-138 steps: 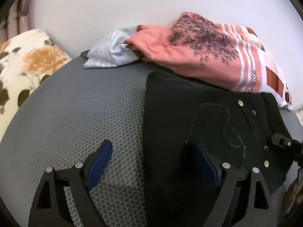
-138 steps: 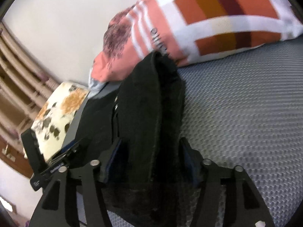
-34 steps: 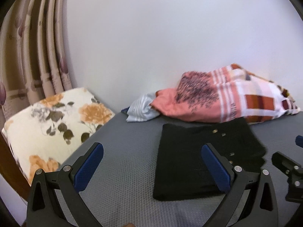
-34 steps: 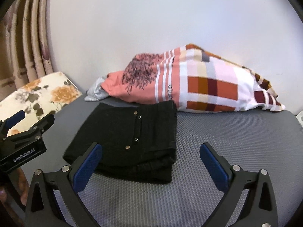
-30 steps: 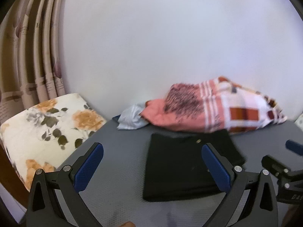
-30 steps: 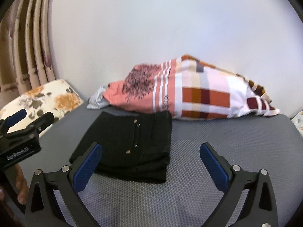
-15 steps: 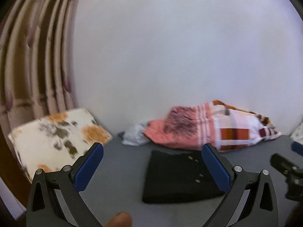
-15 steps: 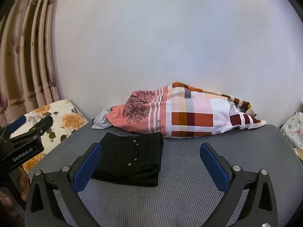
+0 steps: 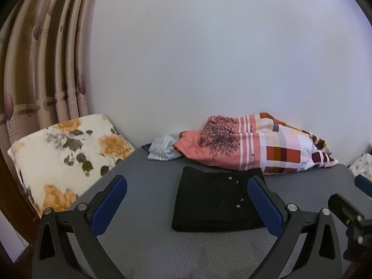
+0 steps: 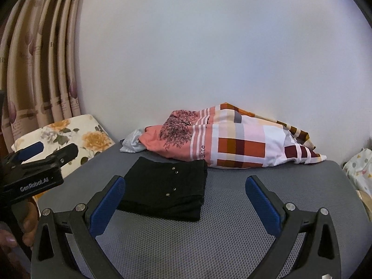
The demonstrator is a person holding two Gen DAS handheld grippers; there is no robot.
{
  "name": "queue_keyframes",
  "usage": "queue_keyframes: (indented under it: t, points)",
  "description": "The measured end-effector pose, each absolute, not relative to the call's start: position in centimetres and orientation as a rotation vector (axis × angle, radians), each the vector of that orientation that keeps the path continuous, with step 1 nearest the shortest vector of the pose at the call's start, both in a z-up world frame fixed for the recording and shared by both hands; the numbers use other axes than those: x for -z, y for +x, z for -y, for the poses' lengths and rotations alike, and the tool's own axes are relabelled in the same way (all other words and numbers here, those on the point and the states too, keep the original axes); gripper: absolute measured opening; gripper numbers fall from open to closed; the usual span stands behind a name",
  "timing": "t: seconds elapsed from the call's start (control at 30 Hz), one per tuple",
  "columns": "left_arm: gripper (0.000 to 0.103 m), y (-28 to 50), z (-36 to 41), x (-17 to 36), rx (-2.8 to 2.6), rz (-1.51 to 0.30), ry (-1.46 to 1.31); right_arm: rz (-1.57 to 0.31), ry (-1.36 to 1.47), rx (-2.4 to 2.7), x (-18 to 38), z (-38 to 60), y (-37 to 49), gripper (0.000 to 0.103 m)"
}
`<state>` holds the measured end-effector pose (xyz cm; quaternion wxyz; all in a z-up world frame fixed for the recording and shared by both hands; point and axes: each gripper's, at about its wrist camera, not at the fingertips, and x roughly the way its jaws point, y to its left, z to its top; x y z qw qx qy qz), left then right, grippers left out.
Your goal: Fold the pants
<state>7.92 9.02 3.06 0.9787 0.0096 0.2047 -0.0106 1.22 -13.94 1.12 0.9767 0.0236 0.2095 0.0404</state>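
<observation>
Grey honeycomb mesh covers the bed (image 10: 232, 244) that fills the lower part of both my views, and a plain pale wall (image 9: 220, 58) rises behind it. Striped beige curtains (image 9: 41, 69) with purple tulip shapes hang at the left. Below them a cream cushion (image 9: 65, 153) printed with orange roses leans at the bed's left edge. Against the wall lies a pillow (image 10: 232, 141) in salmon, white and rust checks, with a black tree print on its salmon end. A pale striped cloth (image 9: 162, 150) is bunched just beside that end.

Nearer to me, the black pants (image 10: 167, 188) lie folded into a flat rectangular stack on the mesh, in front of the pillow. Their far right corner is very close to it; I cannot tell whether they touch. A row of small metal studs (image 10: 174, 181) runs across the top layer.

My left gripper (image 9: 187, 207) hangs above the bed well short of the pants, its blue-padded jaws spread wide and empty. My right gripper (image 10: 186, 205) does likewise, jaws wide apart with nothing between them, the pants seen past its left pad. From the right view I see my left gripper's black body at the left edge, and my hand's fingers (image 10: 29, 225) wrapped round its handle.
</observation>
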Motion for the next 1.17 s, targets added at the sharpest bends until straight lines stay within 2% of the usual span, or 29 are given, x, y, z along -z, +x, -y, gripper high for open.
queue_keyframes:
  t: [0.83,1.17]
  points:
    - [0.103,8.9,-8.5,-1.0,0.048,-0.483,0.041,-0.459,0.042,-0.087,-0.7,12.9,1.1,0.103]
    - [0.103,8.1,-7.7,-0.7,0.068,-0.442,0.072,-0.475,0.036,-0.097,0.0,12.9,1.7,0.103]
